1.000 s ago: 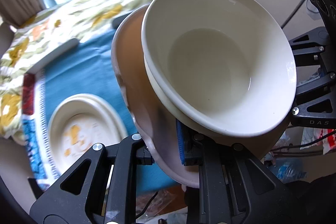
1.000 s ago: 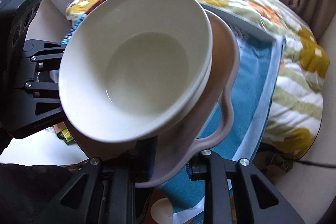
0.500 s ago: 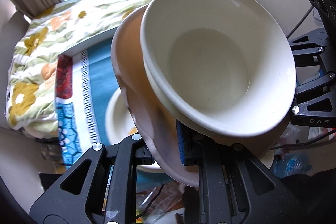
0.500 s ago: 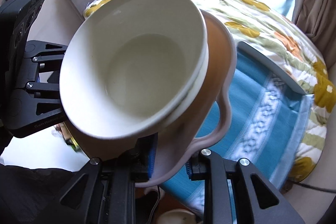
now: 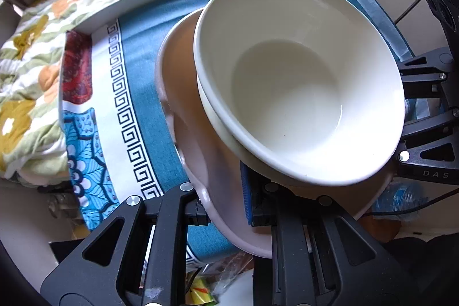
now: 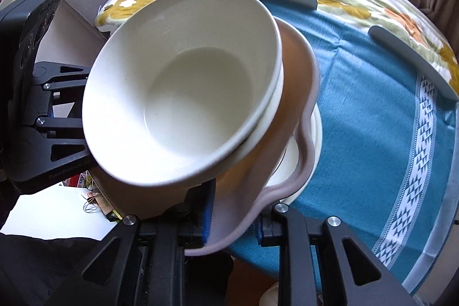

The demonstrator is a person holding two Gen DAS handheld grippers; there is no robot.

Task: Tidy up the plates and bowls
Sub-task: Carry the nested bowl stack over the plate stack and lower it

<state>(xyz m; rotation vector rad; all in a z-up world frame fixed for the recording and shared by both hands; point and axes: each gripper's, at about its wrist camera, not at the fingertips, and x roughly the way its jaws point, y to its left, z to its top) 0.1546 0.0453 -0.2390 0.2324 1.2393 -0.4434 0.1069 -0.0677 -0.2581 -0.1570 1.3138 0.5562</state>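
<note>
A pink wavy-rimmed plate (image 5: 183,105) carries two nested white bowls (image 5: 292,93), tilted and held above a blue patterned tablecloth (image 5: 143,53). My left gripper (image 5: 223,208) is shut on the plate's near rim. In the right wrist view the same bowls (image 6: 189,105) sit on the pink plate (image 6: 298,70), and my right gripper (image 6: 235,220) is shut on the plate's opposite rim. A white plate (image 6: 317,134) lies on the cloth, showing just under the pink rim; most of it is hidden.
A floral quilt (image 5: 34,82) covers the area behind the blue tablecloth (image 6: 373,105). Grey curved rails (image 6: 413,59) lie along the cloth's far edge. Papers and clutter (image 6: 94,200) lie on the floor below the table edge.
Both grippers have carried the plate and bowls across and slightly down over the table. The patterned plate seen earlier in the left view is now hidden behind the stack; a white plate appears under the pink rim.
</note>
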